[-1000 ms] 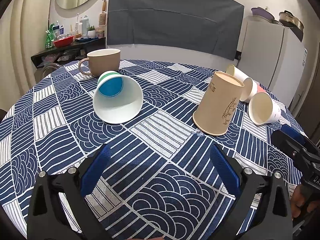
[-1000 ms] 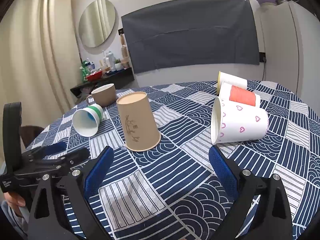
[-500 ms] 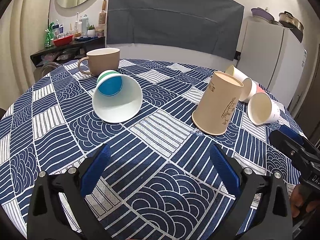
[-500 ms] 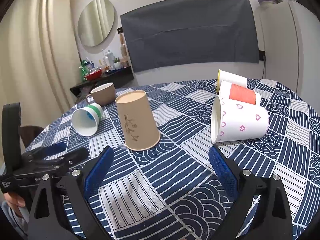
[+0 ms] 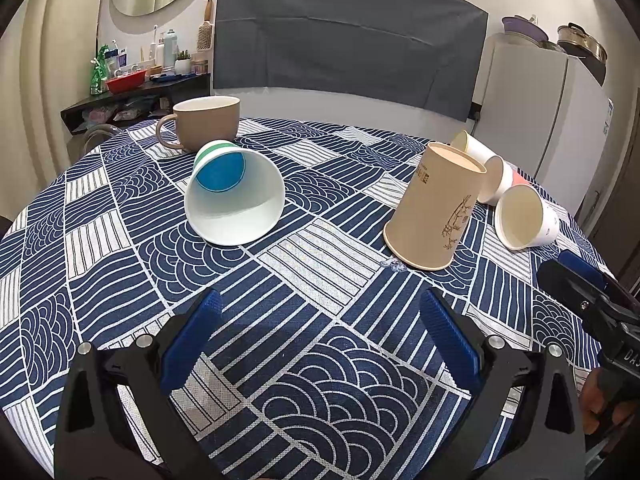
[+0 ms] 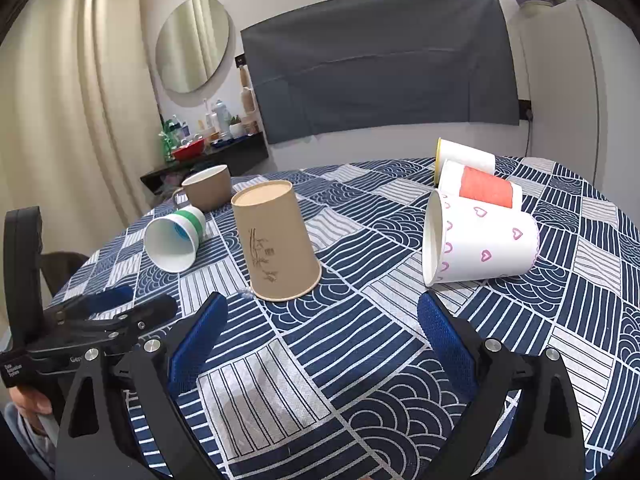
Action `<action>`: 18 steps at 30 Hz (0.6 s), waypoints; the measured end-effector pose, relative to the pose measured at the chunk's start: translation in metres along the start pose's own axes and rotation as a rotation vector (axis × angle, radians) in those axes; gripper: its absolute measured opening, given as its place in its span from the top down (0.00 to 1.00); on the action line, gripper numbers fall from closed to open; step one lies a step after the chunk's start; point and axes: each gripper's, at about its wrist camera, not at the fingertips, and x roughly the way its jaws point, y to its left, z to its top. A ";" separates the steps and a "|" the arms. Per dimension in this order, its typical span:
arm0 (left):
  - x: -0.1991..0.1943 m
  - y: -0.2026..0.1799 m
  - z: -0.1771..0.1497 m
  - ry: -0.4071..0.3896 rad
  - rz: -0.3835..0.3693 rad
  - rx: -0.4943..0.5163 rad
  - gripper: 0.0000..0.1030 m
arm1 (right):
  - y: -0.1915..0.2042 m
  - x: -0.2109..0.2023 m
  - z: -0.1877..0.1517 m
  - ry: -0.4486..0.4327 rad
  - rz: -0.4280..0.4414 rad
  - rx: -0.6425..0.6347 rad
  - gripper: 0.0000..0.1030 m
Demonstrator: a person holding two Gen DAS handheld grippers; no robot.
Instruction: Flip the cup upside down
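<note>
A tan paper cup [image 5: 436, 208] stands upside down on the patterned tablecloth; it also shows in the right wrist view [image 6: 276, 240]. A white cup with a green band [image 5: 236, 200] lies on its side, mouth toward me, and shows in the right wrist view [image 6: 174, 238] too. A white cup with pink hearts [image 6: 480, 240] lies on its side at the right. My left gripper [image 5: 320, 344] is open and empty above the cloth, short of the cups. My right gripper [image 6: 320, 340] is open and empty in front of the tan cup.
A brown mug [image 5: 208, 122] stands upright at the back left. Two more paper cups [image 6: 480, 184] lie on their sides behind the hearts cup. A fridge [image 5: 540, 112] stands at the back right, a cluttered shelf [image 5: 132, 88] at the back left.
Both grippers have drifted slightly; the cups have not moved.
</note>
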 end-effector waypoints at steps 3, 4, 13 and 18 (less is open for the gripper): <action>0.000 -0.001 0.000 -0.001 -0.003 0.007 0.06 | 0.000 0.000 0.000 0.000 0.000 0.000 0.11; 0.000 -0.002 0.000 -0.002 -0.004 0.010 0.06 | 0.000 0.000 0.000 0.000 0.000 0.000 0.11; 0.002 -0.006 0.000 0.012 0.011 0.035 0.06 | 0.001 0.000 -0.001 0.003 0.005 0.004 0.11; 0.002 -0.006 0.000 0.012 0.017 0.039 0.06 | 0.001 0.000 -0.001 0.004 0.006 0.004 0.11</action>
